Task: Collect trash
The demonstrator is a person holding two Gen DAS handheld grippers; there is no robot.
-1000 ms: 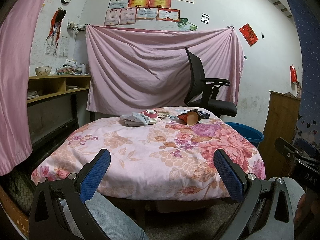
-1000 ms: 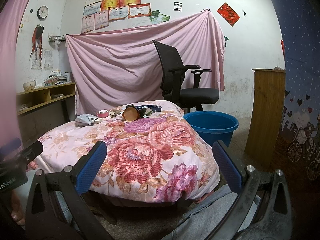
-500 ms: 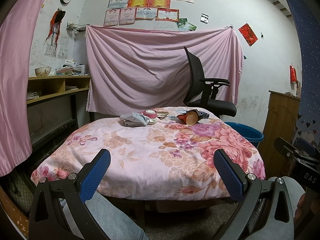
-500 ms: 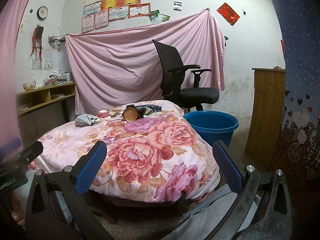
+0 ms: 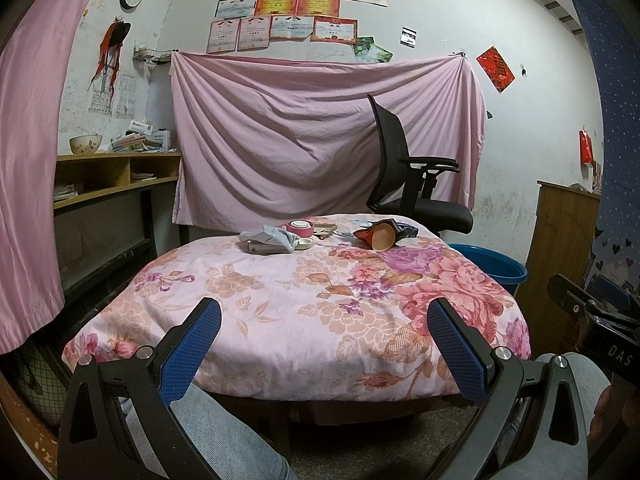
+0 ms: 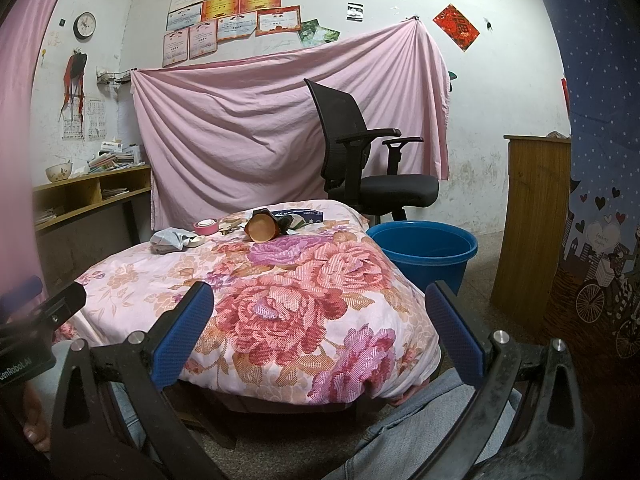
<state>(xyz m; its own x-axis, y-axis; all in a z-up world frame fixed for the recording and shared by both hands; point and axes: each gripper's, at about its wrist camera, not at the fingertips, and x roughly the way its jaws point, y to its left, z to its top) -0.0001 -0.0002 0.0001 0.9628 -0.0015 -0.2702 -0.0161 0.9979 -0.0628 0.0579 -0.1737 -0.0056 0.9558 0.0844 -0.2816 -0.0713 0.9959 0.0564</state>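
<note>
Beyond floral quilt (image 5: pixel 304 304), trash sitting uncollected: paper cup (image 5: pixel 380 237), crumpled cloth (image 5: pixel 272 239), tape roll (image 5: pixel 301 227). Left hand-held gripper (image 5: pixel 324 344), right hand-held gripper (image 6: pixel 316 332) hovering wide open, empty. Blue bucket (image 6: pixel 424 248) waiting beside quilt; everything remaining.

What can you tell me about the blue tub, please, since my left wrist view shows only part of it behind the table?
Observer: In the right wrist view the blue tub stands on the floor just right of the cloth-covered table. The part of its inside that shows holds nothing.
Operator: Thank you. Is the right gripper holding anything?
Observer: No. The right gripper is open and empty, at the table's near edge.
</note>
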